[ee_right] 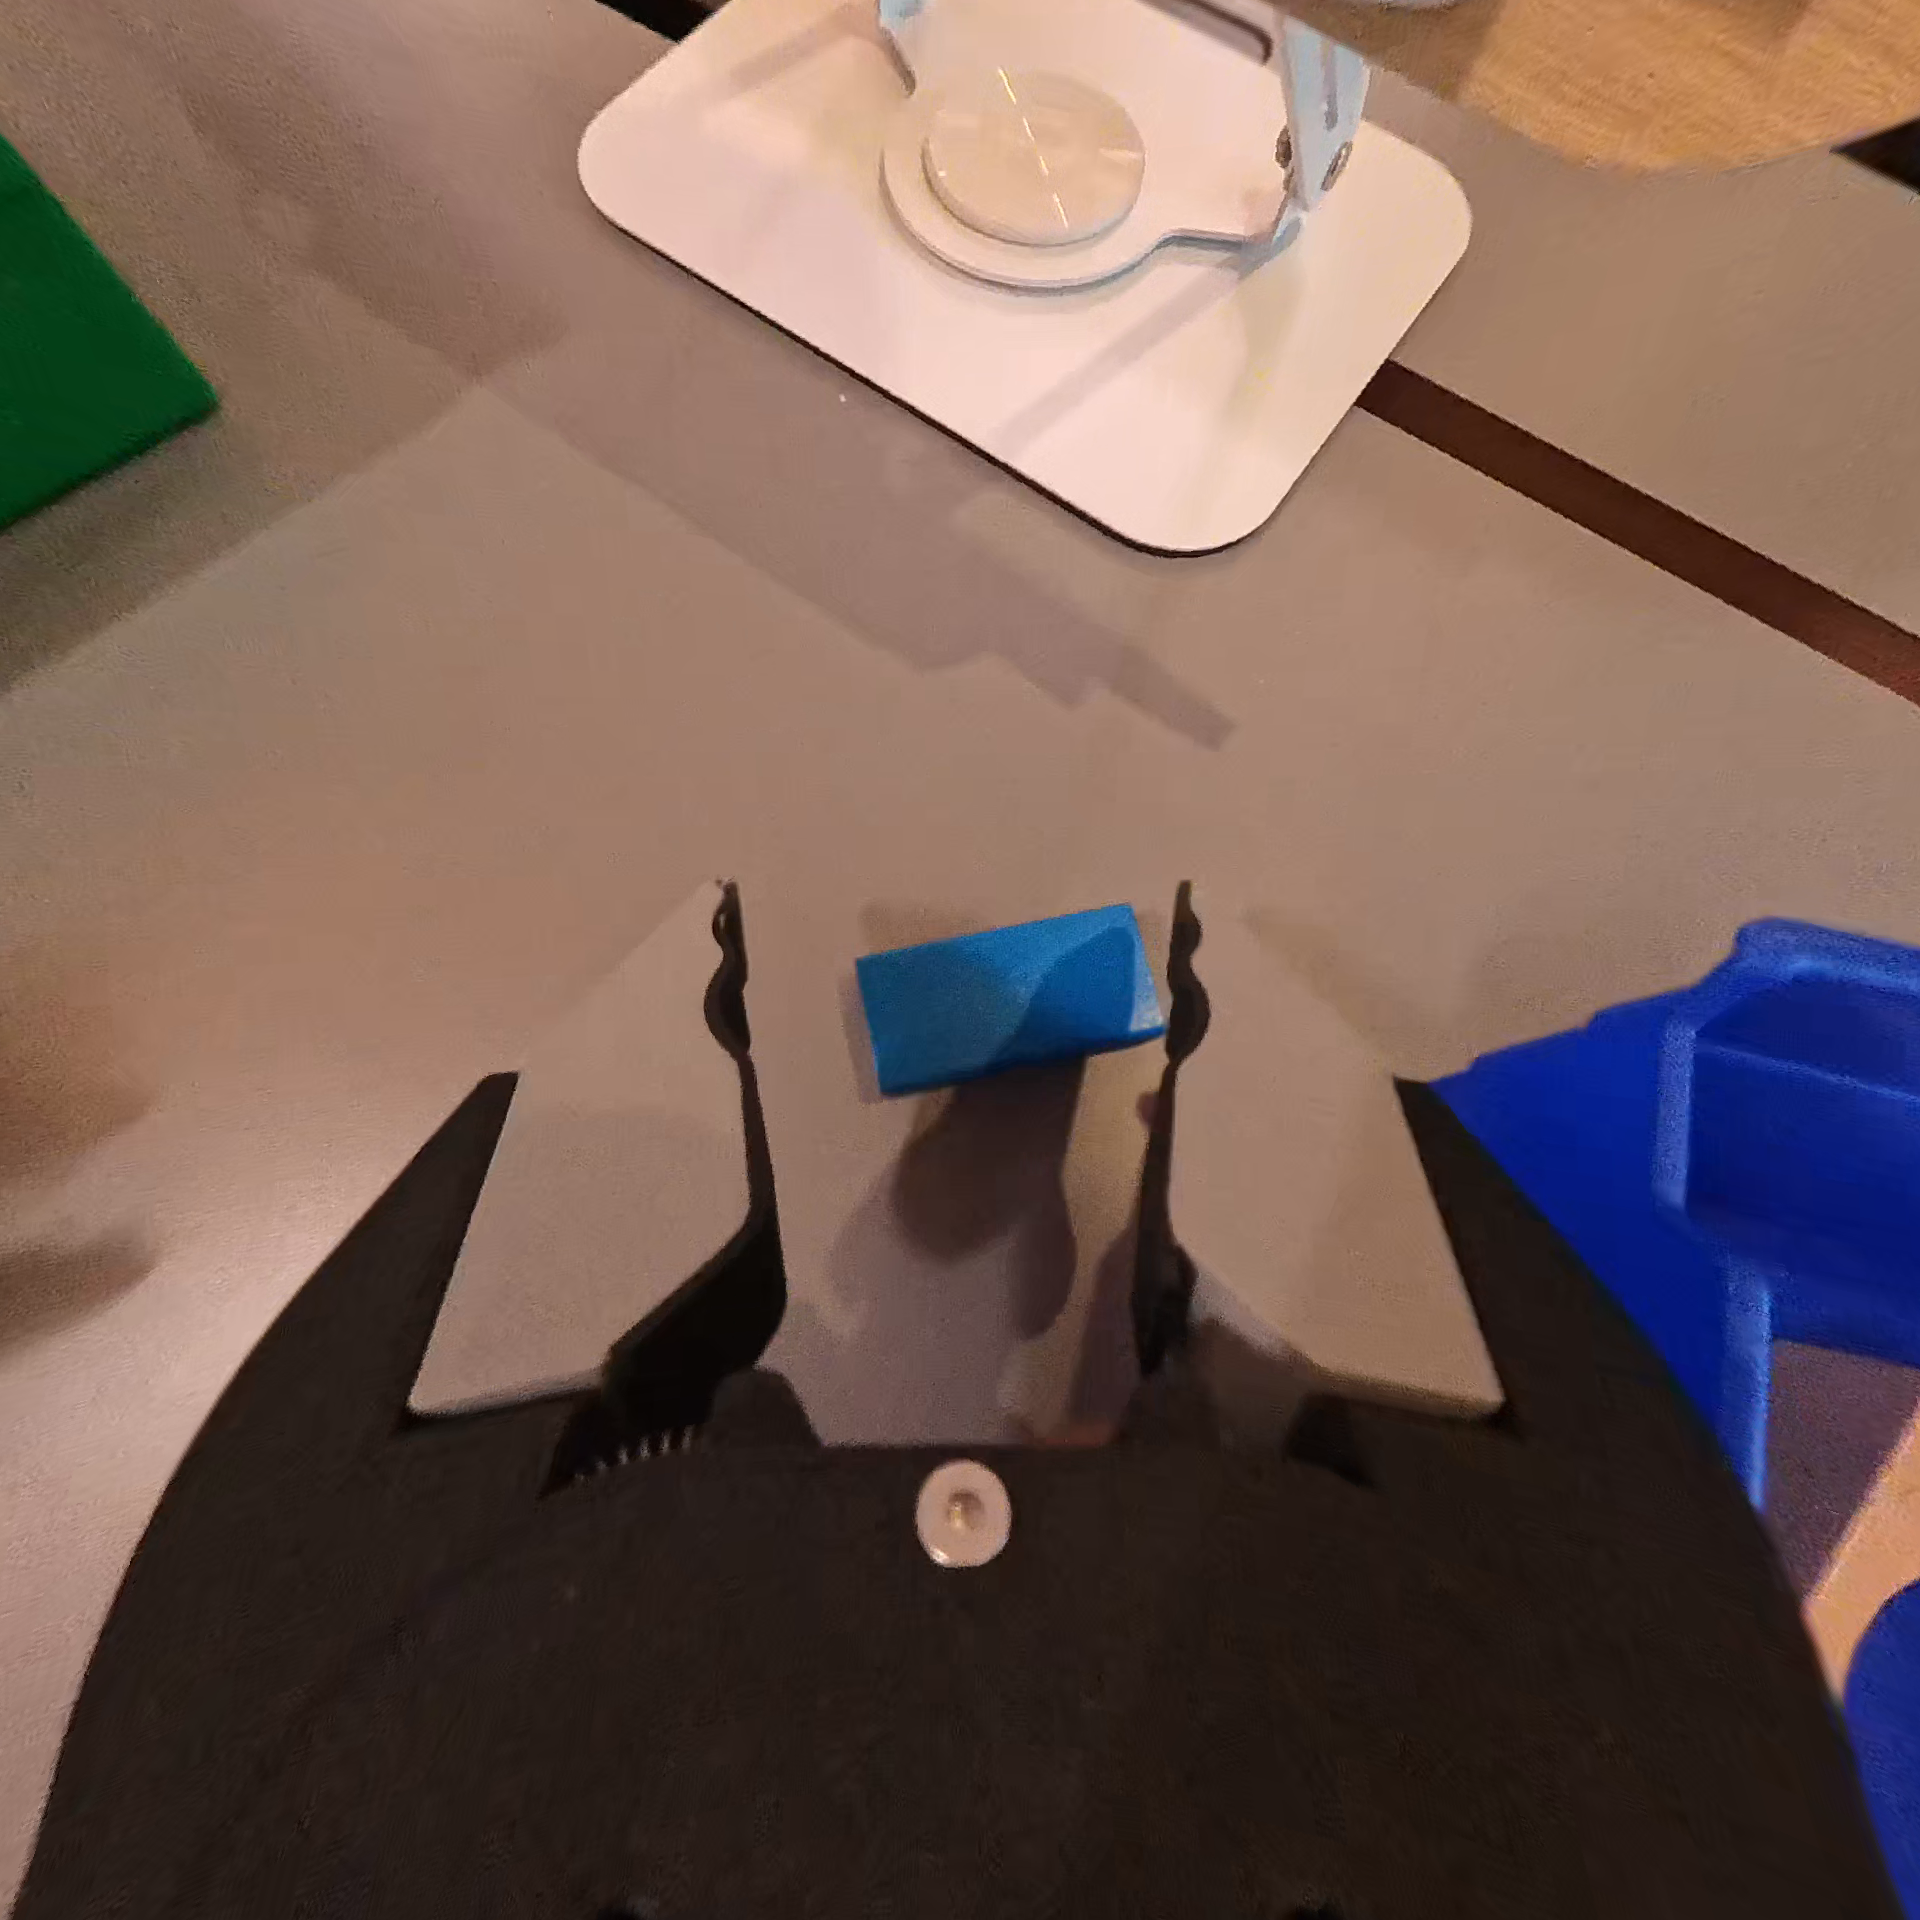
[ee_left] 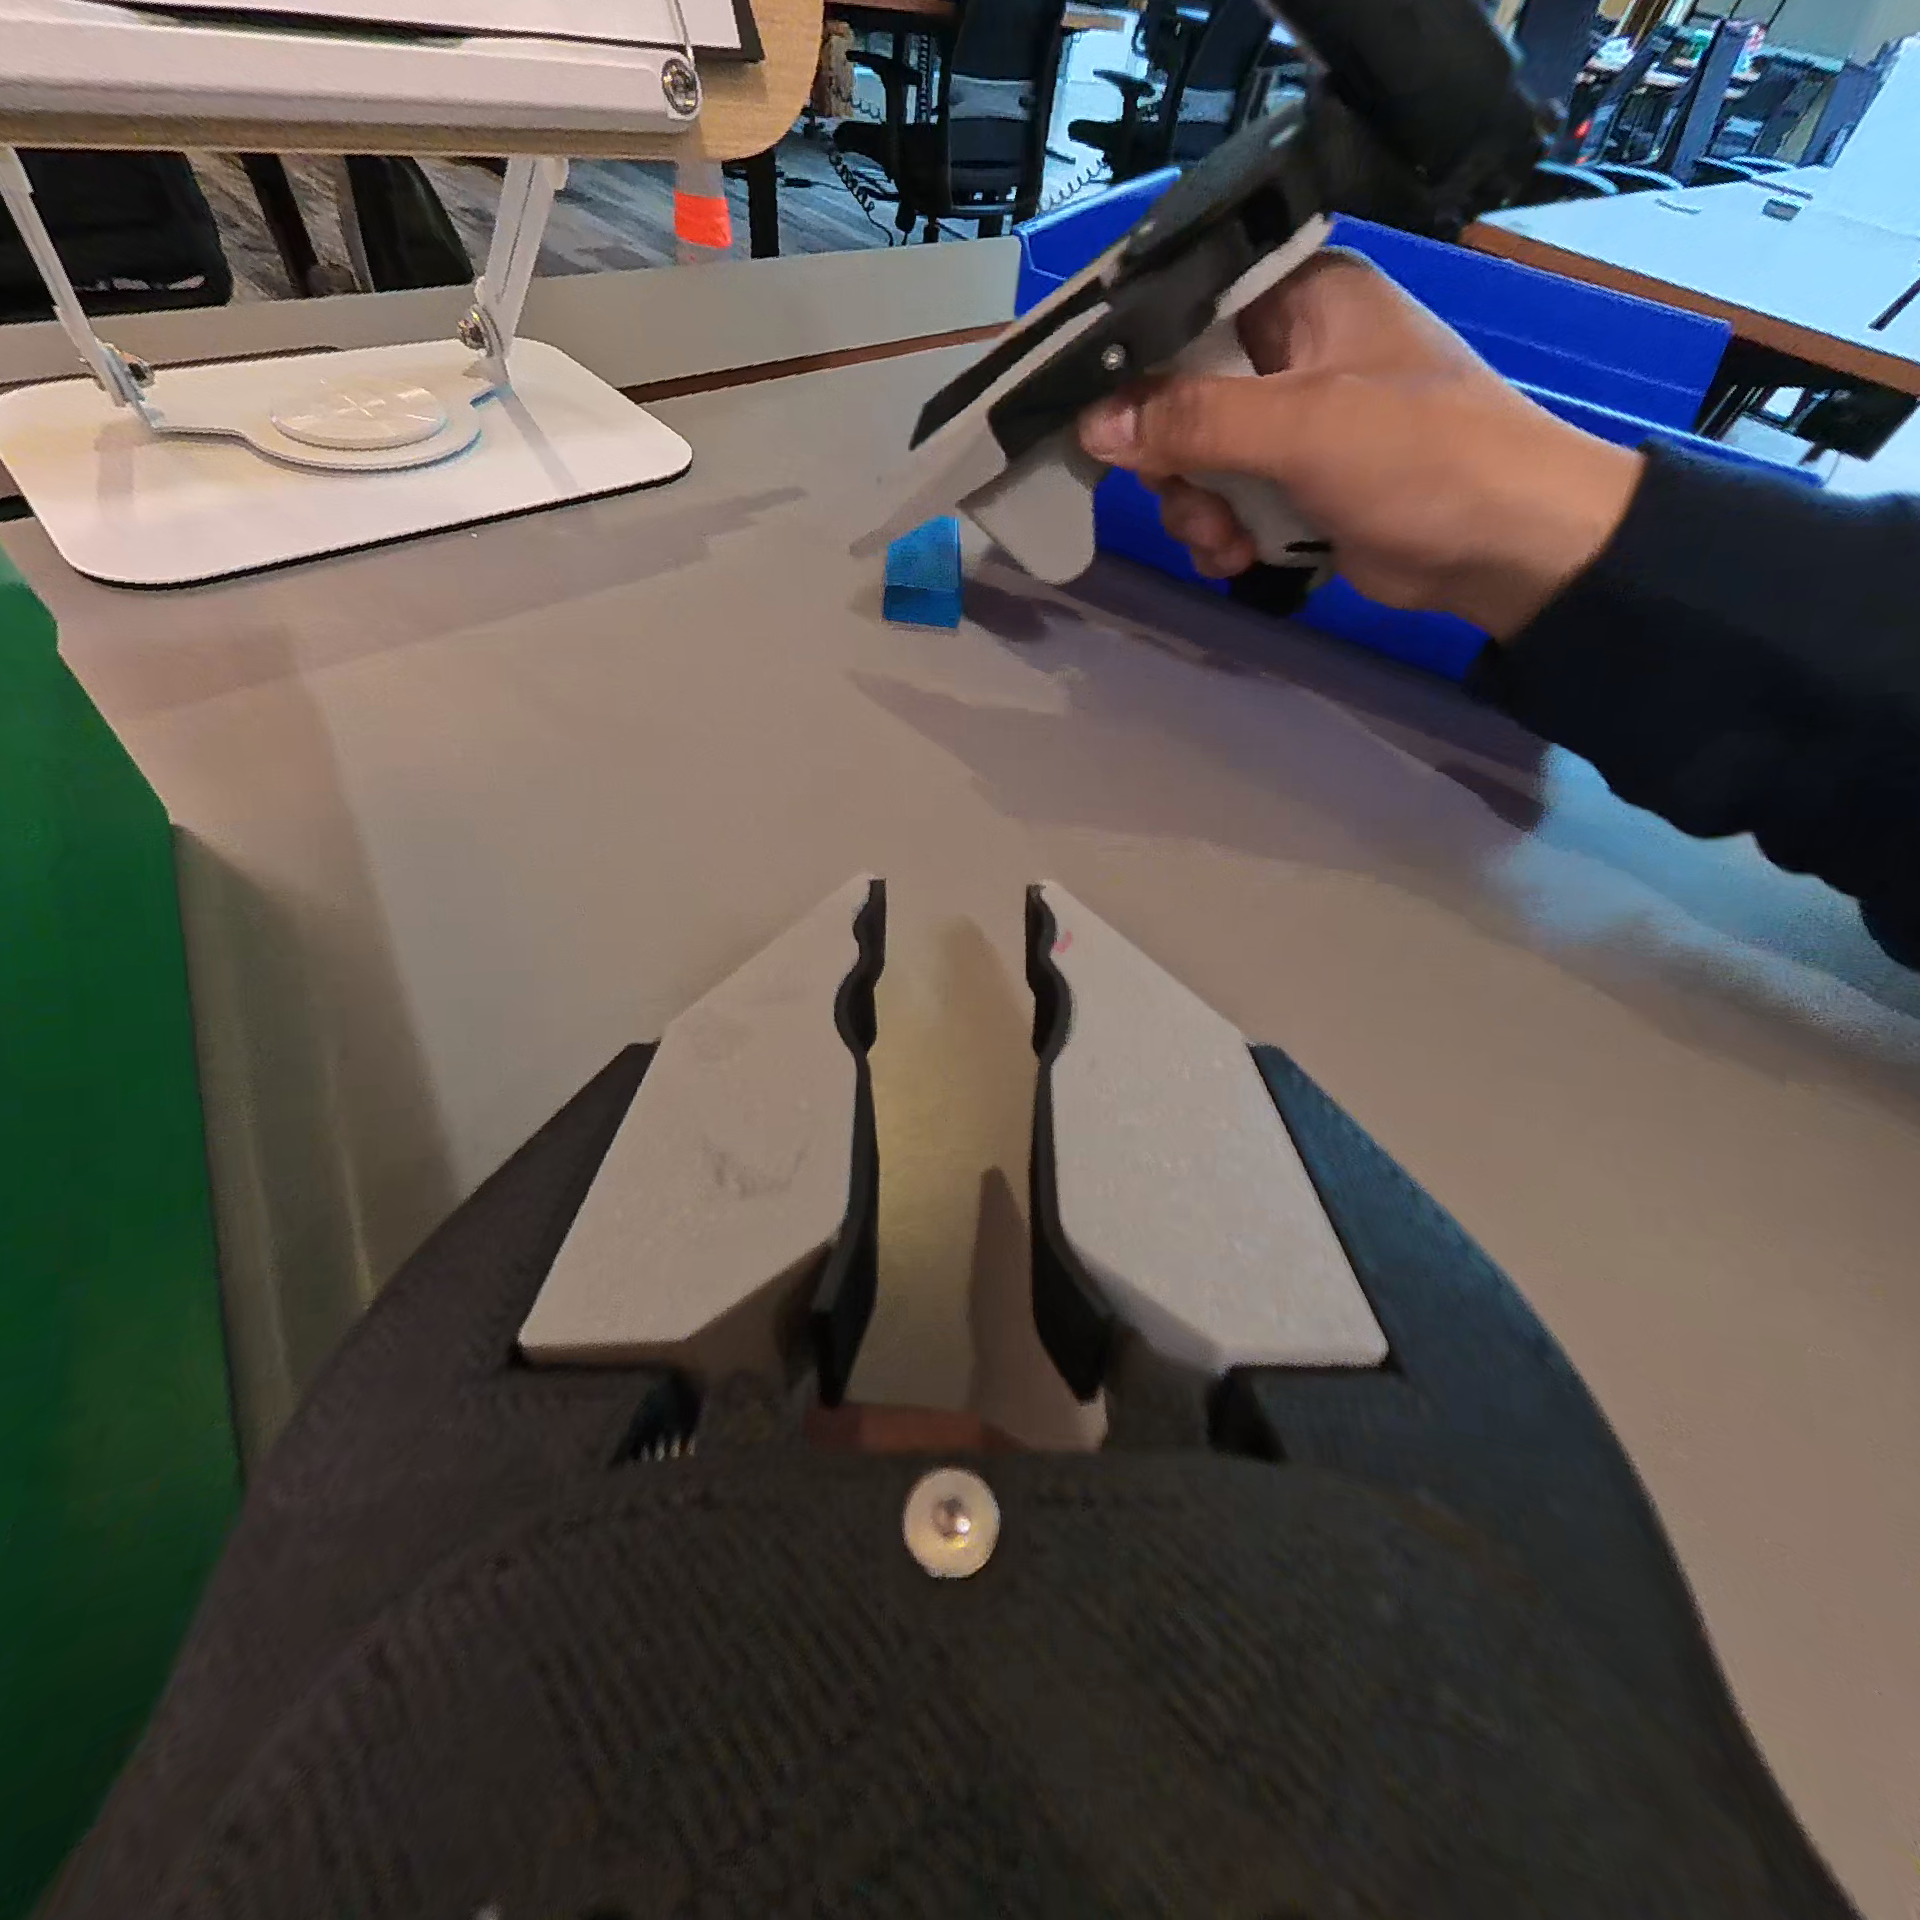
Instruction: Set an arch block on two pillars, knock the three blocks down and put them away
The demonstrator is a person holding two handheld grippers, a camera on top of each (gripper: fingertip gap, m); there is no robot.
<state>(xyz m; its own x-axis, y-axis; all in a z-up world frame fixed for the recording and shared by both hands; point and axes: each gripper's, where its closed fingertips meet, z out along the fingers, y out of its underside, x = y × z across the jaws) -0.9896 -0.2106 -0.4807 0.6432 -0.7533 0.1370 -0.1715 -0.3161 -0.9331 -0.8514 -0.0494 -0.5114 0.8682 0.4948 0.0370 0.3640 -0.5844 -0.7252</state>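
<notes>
A single blue block (ee_right: pixel 1003 997) lies on its side on the grey bench (ee_right: pixel 520 831), and no standing pillars or arch show in either view, so the step in hand is judged to be the putting away, with at least this one block left to collect. The right gripper (ee_right: pixel 956 977) hangs over the block with its fingers (ee_right: pixel 727 977) spread wide to either side of it; the block sits nearer the right-hand finger, perhaps just touching it, while a clear gap shows on the other side, so nothing is gripped. From the left wrist view the same gripper (ee_left: pixel 1039 468), held in a hand (ee_left: pixel 1351 447), tilts down toward the block (ee_left: pixel 923 571). The blue bin (ee_right: pixel 1766 1143) stands just beside on the right and looks the likely place for storage. The left gripper (ee_left: pixel 956 935) waits nearer the bench edge, its fingers (ee_left: pixel 862 966) a narrow way apart with only bare bench between them.

The next move probably calls for lowering the right gripper a little, centring it so both fingers meet the block's opposite faces, closing firmly, then lifting and carrying it over the bin wall
</notes>
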